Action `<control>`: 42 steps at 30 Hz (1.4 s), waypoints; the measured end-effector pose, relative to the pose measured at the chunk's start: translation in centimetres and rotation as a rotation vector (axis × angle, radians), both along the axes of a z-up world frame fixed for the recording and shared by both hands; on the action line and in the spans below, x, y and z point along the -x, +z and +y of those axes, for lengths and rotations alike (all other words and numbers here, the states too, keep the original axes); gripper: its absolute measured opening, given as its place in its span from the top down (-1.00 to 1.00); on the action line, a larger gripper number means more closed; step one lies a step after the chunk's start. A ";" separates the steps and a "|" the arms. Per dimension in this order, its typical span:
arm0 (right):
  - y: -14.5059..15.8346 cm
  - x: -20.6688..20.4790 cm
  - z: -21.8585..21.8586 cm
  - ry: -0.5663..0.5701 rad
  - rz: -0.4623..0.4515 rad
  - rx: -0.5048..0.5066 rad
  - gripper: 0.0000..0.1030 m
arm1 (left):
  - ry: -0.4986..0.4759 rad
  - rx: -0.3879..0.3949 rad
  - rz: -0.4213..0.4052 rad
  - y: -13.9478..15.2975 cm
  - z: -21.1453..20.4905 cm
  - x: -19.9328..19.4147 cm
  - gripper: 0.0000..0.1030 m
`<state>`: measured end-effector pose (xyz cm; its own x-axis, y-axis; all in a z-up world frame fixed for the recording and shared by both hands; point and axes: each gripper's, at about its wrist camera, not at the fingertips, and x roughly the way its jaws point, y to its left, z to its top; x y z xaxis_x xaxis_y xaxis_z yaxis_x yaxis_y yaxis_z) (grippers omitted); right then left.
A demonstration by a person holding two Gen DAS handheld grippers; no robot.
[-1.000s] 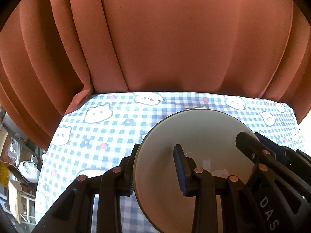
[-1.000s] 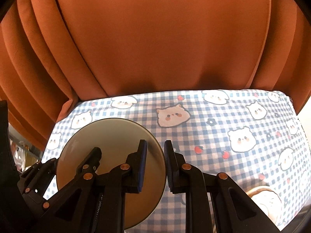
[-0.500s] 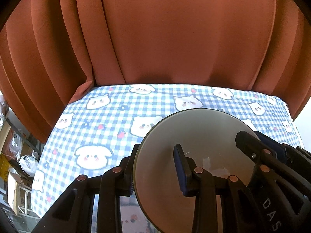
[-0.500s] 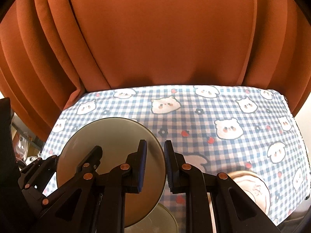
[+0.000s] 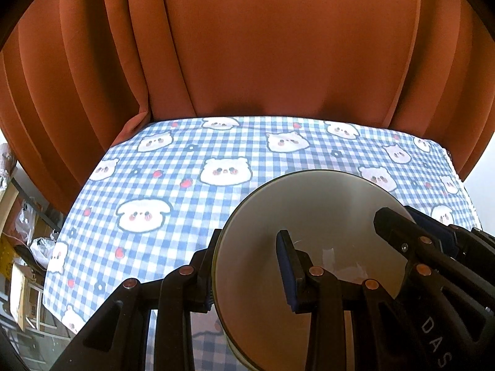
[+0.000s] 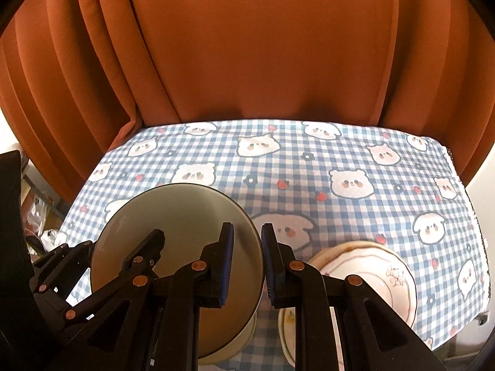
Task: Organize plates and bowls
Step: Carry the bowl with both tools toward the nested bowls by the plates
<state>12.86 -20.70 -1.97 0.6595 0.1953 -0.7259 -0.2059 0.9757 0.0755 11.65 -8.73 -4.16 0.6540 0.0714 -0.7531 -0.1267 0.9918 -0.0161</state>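
Both grippers hold one grey-green bowl (image 5: 309, 225) above the table. My left gripper (image 5: 247, 272) is shut on its left rim, one finger outside and one inside. My right gripper (image 6: 246, 262) is shut on the bowl's (image 6: 173, 232) right rim; it also shows at the right of the left wrist view (image 5: 414, 241). A white plate with a pink floral rim (image 6: 380, 275) lies on the table at the lower right. Another pale dish (image 6: 241, 340) sits under the bowl, mostly hidden.
The table has a blue checked cloth with bear faces (image 6: 309, 160). Orange curtains (image 6: 247, 46) hang close behind the far edge. The table's right edge (image 6: 476, 232) and left edge (image 5: 62, 247) drop off to clutter on the floor.
Both grippers have pulled back and up with the bowl, so more of the cloth shows. The white plate and the dish under the bowl have come into the right wrist view.
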 end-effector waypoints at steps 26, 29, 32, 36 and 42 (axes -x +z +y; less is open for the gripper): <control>-5.5 0.4 0.6 0.041 0.158 0.044 0.58 | 0.000 0.001 0.147 -4.8 0.1 0.6 0.35; -5.9 0.1 1.0 0.046 0.173 0.053 0.58 | 0.004 0.008 0.167 -5.2 0.4 0.3 0.35; -6.2 -0.2 1.2 0.048 0.184 0.063 0.58 | 0.008 0.018 0.175 -5.5 0.4 0.2 0.35; -6.2 -0.2 1.6 0.058 0.172 0.102 0.58 | 0.017 0.039 0.187 -5.9 0.5 0.3 0.35; -6.9 0.2 1.6 0.080 0.181 0.133 0.58 | 0.030 0.033 0.207 -6.8 0.2 0.7 0.35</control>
